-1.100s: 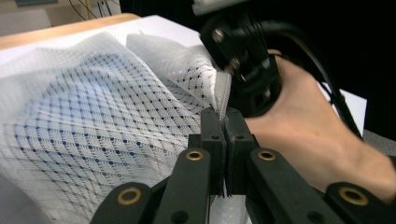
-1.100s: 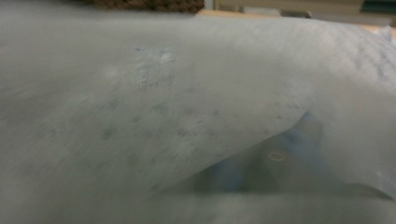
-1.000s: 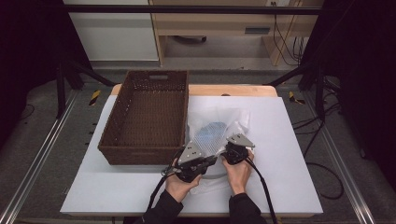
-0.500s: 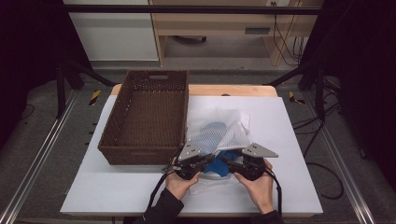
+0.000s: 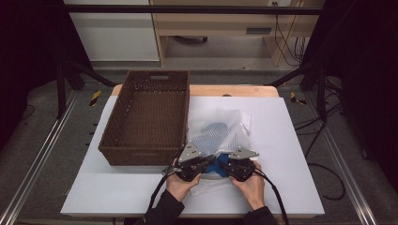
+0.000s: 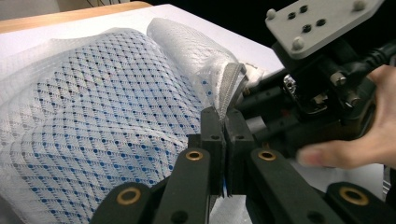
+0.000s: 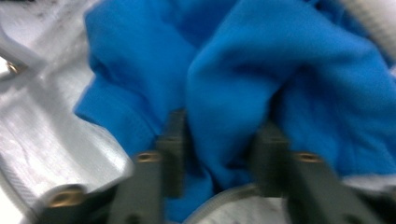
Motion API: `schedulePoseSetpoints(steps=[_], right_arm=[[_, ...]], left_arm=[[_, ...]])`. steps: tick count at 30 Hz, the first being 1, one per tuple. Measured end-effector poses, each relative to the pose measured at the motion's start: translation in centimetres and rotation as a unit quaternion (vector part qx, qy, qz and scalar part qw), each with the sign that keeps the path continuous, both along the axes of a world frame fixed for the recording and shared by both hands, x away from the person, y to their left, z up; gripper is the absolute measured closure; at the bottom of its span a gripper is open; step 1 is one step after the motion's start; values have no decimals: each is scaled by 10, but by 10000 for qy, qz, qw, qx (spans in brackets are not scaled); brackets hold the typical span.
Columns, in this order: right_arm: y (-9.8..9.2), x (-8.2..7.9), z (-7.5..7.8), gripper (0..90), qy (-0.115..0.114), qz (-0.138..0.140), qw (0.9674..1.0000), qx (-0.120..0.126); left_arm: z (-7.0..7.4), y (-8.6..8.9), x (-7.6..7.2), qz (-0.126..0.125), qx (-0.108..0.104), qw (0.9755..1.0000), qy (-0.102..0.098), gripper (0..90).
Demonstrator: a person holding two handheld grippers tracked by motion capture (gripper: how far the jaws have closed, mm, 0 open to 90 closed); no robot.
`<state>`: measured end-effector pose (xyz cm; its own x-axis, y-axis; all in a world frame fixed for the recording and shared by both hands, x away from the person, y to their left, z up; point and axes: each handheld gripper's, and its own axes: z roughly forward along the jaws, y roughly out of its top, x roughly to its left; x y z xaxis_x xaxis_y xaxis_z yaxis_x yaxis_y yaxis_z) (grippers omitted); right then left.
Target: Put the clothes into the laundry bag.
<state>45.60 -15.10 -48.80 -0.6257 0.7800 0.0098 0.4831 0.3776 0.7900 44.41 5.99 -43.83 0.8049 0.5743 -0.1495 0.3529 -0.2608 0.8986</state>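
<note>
A white mesh bag (image 5: 234, 123) lies on the table right of the basket, with a blue cloth (image 5: 212, 127) showing through it. My left gripper (image 5: 207, 164) is shut on the bag's near edge (image 6: 233, 77), its jaws pressed together on the mesh. My right gripper (image 5: 224, 166) sits just right of it at the bag's mouth. Its jaws have just been closing and now pinch a bunched fold of the blue cloth (image 7: 261, 70) between them (image 7: 219, 135). White mesh (image 7: 51, 126) lies left of that fold.
A brown wicker basket (image 5: 141, 152) stands to the left of the bag, close beside my left hand. The white table top (image 5: 291, 154) runs on to the right, with the wooden edge (image 5: 234, 90) behind. My other hand (image 6: 355, 144) is close to the left jaws.
My right gripper swung out toward the near right, then came back left to the bag's mouth. Blue cloth now shows between the two grippers. The left gripper stayed put.
</note>
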Motion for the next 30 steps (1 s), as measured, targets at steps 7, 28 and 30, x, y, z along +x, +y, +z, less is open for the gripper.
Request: schedulePoseSetpoints(steps=[7,28,30], right_arm=[[12,18,22,858,-1078,-934,9865,809],[-21,-26,48,436,-727,-128,9934,878],[-20,-33,49,485,-766,-80,9935,841]], left_arm=[[7,0,-6,-64,-121,9998,-160,886],[-1,1,1,45,-74,10000,-17,885],[0,2,1,62,-86,9999,-35,885]])
